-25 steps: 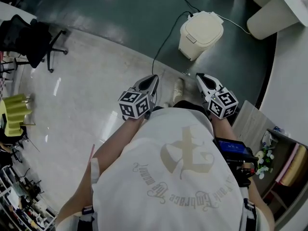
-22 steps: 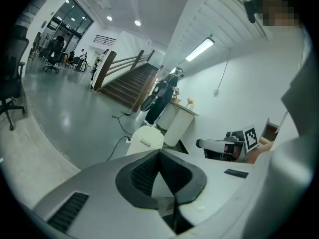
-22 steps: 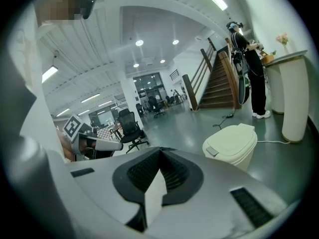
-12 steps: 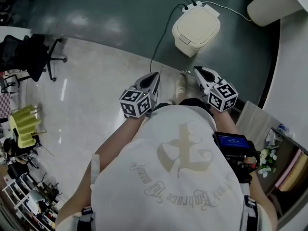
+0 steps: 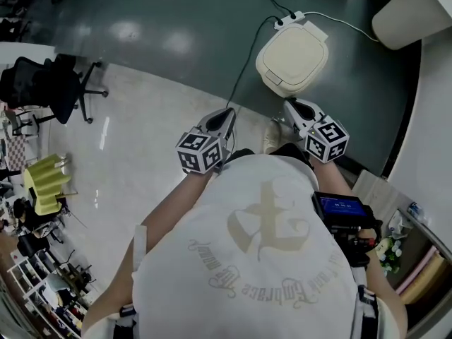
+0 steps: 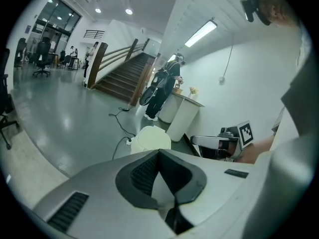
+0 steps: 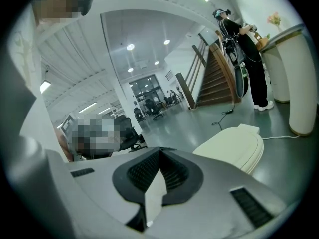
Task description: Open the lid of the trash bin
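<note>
You have stepped closer, so the trash bin (image 5: pixel 282 83) now stands on the floor (image 5: pixel 176 27) at one o'clock, just past your right claw (image 5: pixel 290 104), and its lid (image 5: pixel 295 54) is down. Both claws are pressed together and hold nothing. The left claw (image 5: pixel 227 112), at eleven o'clock, is apart from the bin.

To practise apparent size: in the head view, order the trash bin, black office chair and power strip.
1. trash bin and black office chair: look about alike, so unranked.
2. power strip: clearly smallest.
</note>
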